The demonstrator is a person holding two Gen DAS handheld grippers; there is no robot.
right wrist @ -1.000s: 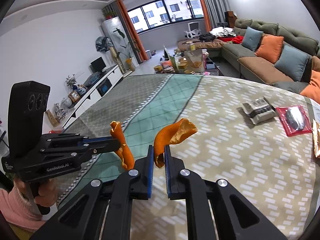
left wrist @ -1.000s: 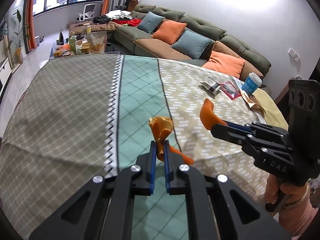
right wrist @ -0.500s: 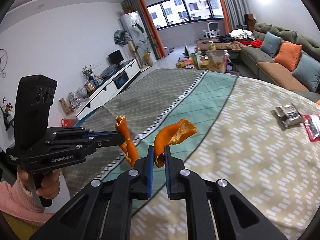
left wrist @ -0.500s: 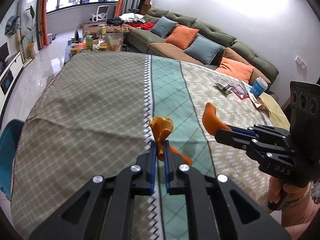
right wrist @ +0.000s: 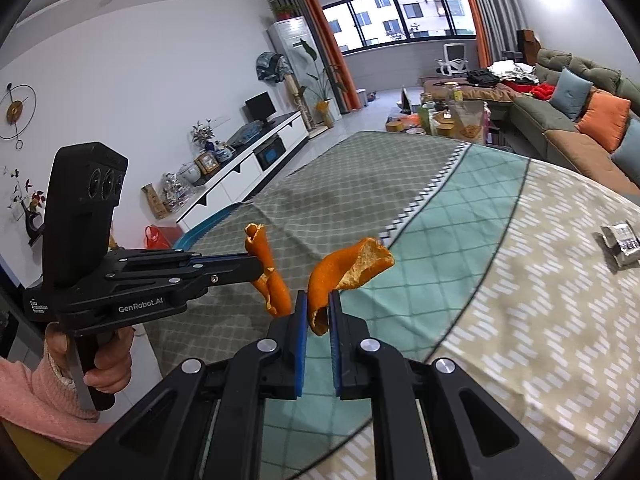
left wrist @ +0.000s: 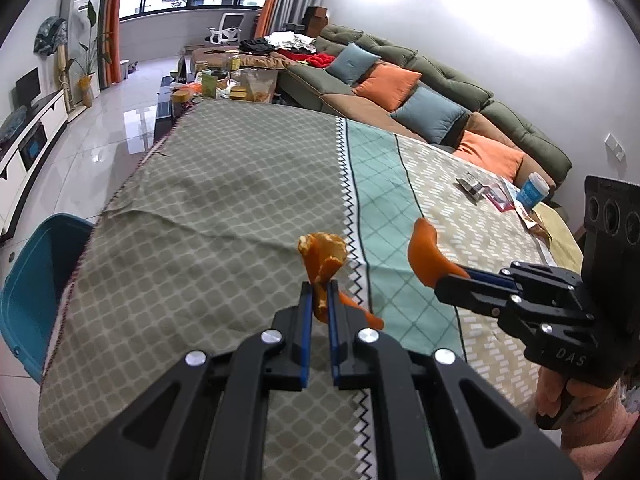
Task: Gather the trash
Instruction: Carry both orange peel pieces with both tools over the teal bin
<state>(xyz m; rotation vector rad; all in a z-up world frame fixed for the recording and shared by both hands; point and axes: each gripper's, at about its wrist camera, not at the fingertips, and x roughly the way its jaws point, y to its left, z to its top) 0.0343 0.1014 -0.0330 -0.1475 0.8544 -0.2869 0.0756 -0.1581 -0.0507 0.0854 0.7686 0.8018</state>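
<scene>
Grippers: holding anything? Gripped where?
Left gripper pinches an orange peel strip near its middle; right gripper pinches another peel near its lower end.

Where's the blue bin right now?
The blue bin sits on the floor at the far left of the left wrist view, tight against the table's left edge, ahead-left of the left gripper.

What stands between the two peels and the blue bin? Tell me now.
Nothing visible. Both grippers, left and right, hold orange peel above the tablecloth; only bare cloth lies toward the blue bin at the table's edge.
</scene>
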